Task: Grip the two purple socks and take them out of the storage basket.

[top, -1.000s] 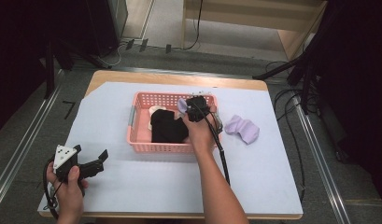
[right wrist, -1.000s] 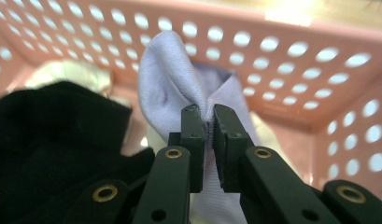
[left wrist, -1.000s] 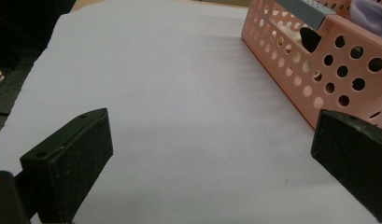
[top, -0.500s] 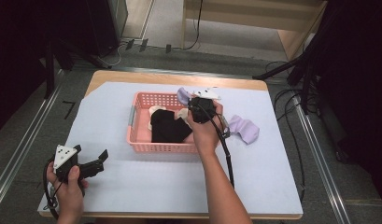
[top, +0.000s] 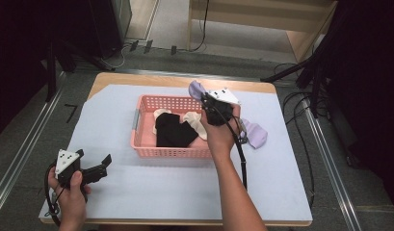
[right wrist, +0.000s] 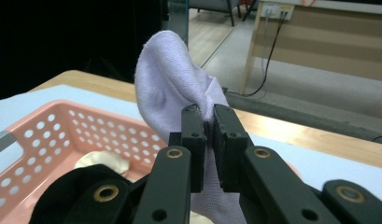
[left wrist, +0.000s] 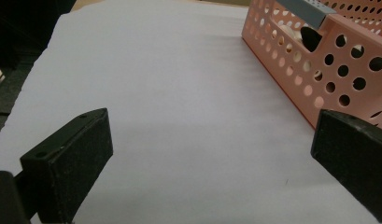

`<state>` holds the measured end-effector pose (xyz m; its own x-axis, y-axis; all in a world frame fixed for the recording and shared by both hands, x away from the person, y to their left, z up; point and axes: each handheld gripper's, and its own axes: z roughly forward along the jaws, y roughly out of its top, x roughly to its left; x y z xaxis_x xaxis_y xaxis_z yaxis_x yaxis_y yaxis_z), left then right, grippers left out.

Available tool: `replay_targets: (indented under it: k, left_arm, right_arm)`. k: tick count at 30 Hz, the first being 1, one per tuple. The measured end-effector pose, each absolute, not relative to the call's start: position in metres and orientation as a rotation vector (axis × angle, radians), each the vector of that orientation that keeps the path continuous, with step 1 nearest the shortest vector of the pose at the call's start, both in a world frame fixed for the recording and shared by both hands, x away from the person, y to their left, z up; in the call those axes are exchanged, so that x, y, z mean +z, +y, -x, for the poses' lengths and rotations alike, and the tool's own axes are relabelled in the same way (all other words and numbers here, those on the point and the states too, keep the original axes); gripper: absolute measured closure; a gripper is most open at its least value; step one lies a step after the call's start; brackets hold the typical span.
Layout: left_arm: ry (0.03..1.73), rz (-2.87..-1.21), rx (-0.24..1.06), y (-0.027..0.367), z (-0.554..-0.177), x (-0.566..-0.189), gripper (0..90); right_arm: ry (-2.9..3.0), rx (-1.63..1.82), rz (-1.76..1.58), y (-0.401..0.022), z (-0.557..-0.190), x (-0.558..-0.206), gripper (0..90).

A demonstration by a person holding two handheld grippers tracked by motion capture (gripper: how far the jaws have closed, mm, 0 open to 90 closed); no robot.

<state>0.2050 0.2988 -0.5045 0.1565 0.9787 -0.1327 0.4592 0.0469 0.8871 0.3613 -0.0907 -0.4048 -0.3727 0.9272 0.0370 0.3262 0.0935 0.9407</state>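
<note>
Pinching a lilac sock [right wrist: 167, 79] in my right claw [top: 207, 98], jaws clamped on its fabric, above the pink basket's [top: 146, 103] far right corner. Sock's lower end is cut off below the jaws. Right forearm reaches forward across the surface [top: 151, 192]. Left claw [top: 106, 161] rests low, jaws wide, empty.

Socks [top: 175, 129] in the basket [top: 145, 150] mid-table, another sock [top: 255, 133] just right of it.
</note>
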Motion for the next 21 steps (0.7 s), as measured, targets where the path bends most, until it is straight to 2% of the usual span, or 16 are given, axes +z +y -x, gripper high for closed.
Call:
replay_targets:
  k: [11, 21]
  left_arm:
    - [1.437, -1.55, 0.741, 0.299, -0.205, -0.504, 0.0]
    - [1.435, -1.554, 0.751, 0.298, -0.205, -0.504, 0.0]
  right_arm:
    - [1.677, 1.248, -1.3, -0.134, -0.355, -0.405, 83.9]
    - [1.605, 1.165, -1.437, -0.191, -0.347, -0.43, 83.9]
